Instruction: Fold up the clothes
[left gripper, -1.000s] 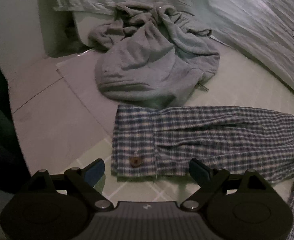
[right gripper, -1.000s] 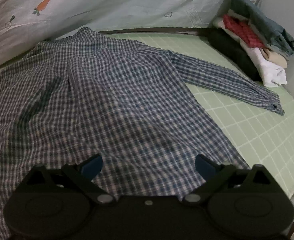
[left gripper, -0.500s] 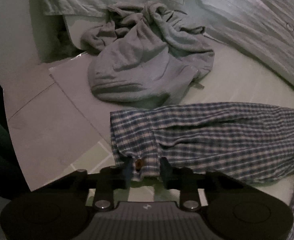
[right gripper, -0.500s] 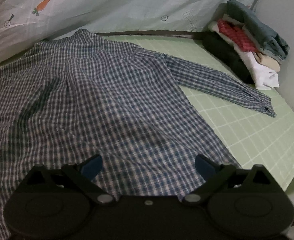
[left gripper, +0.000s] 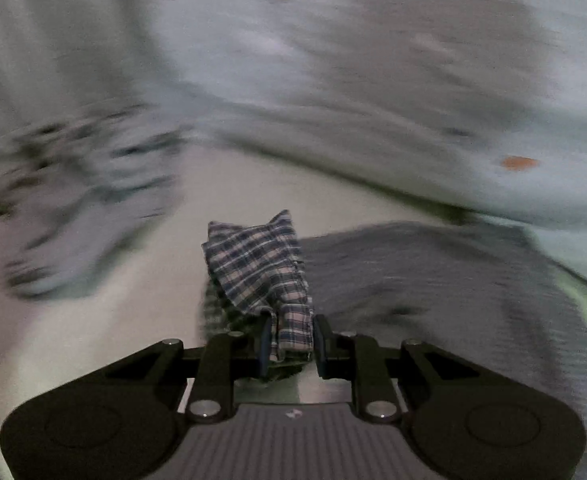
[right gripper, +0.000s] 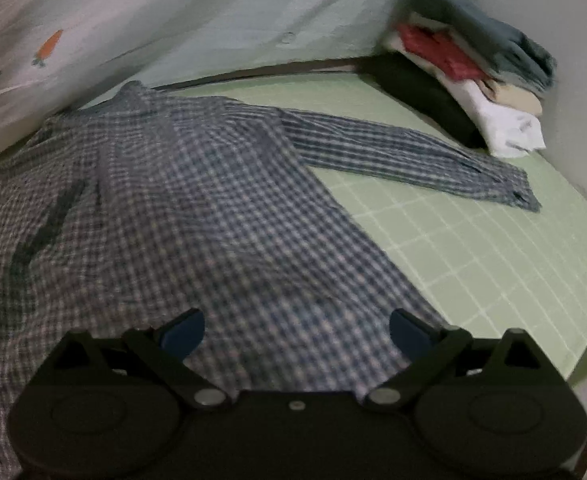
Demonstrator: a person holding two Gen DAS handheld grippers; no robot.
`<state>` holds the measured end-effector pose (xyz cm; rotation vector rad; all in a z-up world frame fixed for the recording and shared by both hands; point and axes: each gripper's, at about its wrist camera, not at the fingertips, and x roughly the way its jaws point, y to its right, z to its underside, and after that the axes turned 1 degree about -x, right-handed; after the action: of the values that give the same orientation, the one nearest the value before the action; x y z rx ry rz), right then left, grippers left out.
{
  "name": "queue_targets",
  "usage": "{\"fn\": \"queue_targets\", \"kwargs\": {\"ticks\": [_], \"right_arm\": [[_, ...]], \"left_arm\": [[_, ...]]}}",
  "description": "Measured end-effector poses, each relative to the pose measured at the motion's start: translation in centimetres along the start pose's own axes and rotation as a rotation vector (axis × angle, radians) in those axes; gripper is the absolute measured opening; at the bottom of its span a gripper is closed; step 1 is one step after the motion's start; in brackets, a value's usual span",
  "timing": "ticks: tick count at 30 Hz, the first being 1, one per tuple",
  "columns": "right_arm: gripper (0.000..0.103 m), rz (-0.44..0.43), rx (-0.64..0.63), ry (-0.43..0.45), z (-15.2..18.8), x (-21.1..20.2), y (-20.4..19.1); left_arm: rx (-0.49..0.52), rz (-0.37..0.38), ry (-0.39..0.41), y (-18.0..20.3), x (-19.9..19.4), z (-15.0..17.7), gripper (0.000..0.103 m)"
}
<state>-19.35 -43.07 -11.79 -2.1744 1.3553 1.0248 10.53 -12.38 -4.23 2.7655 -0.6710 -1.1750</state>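
Observation:
A blue and white plaid shirt (right gripper: 197,216) lies spread flat on a pale green gridded mat (right gripper: 473,256), its right sleeve (right gripper: 405,156) stretched out toward the stack of clothes. My left gripper (left gripper: 291,346) is shut on the cuff of the shirt's other sleeve (left gripper: 259,264) and holds it lifted above the surface; the rest of the shirt (left gripper: 433,280) is a blurred grey mass to the right. My right gripper (right gripper: 295,330) is open and empty, low over the shirt's lower hem.
A stack of folded clothes (right gripper: 469,76) sits at the mat's far right corner. A pale sheet with carrot prints (right gripper: 173,20) hangs behind the mat. A blurred grey garment (left gripper: 81,216) lies at the left in the left wrist view.
My left gripper shut on the sleeve cuff, then lifted it and swung right toward the shirt body; the view is blurred by motion. My right gripper stayed open, shifting slightly.

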Motion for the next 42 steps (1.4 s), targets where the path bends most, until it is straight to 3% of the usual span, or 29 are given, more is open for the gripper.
{"fn": "queue_targets", "kwargs": {"ticks": [3, 6, 7, 9, 11, 16, 22, 24, 30, 32, 36, 39, 42], "right_arm": [[0.100, 0.007, 0.037, -0.010, 0.0, 0.4, 2.2], [0.100, 0.004, 0.084, -0.017, -0.1, 0.7, 3.9], [0.100, 0.000, 0.091, -0.014, -0.2, 0.8, 4.2], [0.100, -0.010, 0.099, -0.006, -0.5, 0.9, 4.7], [0.100, -0.024, 0.106, 0.002, -0.9, 1.0, 5.0], [0.100, -0.088, 0.091, 0.015, -1.8, 1.3, 3.3], [0.095, -0.201, -0.030, 0.039, -2.4, 0.8, -2.9], [0.093, -0.240, -0.069, 0.040, -2.3, 0.4, -5.6], [0.072, -0.396, -0.142, 0.009, -0.9, -0.1, -12.9], [0.056, -0.441, -0.155, -0.012, -0.2, -0.1, -14.9], [0.054, -0.481, -0.154, -0.051, 0.7, 0.1, -17.8], [0.060, -0.472, -0.155, -0.075, 1.1, 0.5, -19.0], [0.055, -0.470, -0.162, -0.084, 1.4, 0.7, -19.4]], "left_arm": [[0.081, 0.212, -0.067, 5.9, 0.3, 1.4, 0.028], [0.143, 0.279, -0.158, 10.5, 0.9, 3.3, 0.038], [0.170, 0.275, -0.164, 11.3, 0.8, 3.8, 0.040], [0.205, 0.257, -0.157, 11.7, 0.3, 4.4, 0.063], [0.176, 0.197, -0.154, 10.8, 0.0, 4.6, 0.076], [0.071, 0.052, -0.182, 6.9, 0.2, 5.2, 0.077], [0.041, -0.048, -0.199, 2.1, -0.5, 6.1, 0.077], [0.037, -0.060, -0.214, 0.8, -0.8, 6.4, 0.077], [0.105, -0.074, -0.226, -2.6, -1.5, 6.0, 0.077], [0.118, -0.075, -0.226, -3.7, -1.3, 5.6, 0.078], [0.132, -0.076, -0.232, -5.4, -1.0, 5.0, 0.080], [0.139, -0.074, -0.241, -6.4, -0.7, 4.8, 0.080], [0.143, -0.068, -0.251, -6.9, -0.4, 4.7, 0.080]]}}
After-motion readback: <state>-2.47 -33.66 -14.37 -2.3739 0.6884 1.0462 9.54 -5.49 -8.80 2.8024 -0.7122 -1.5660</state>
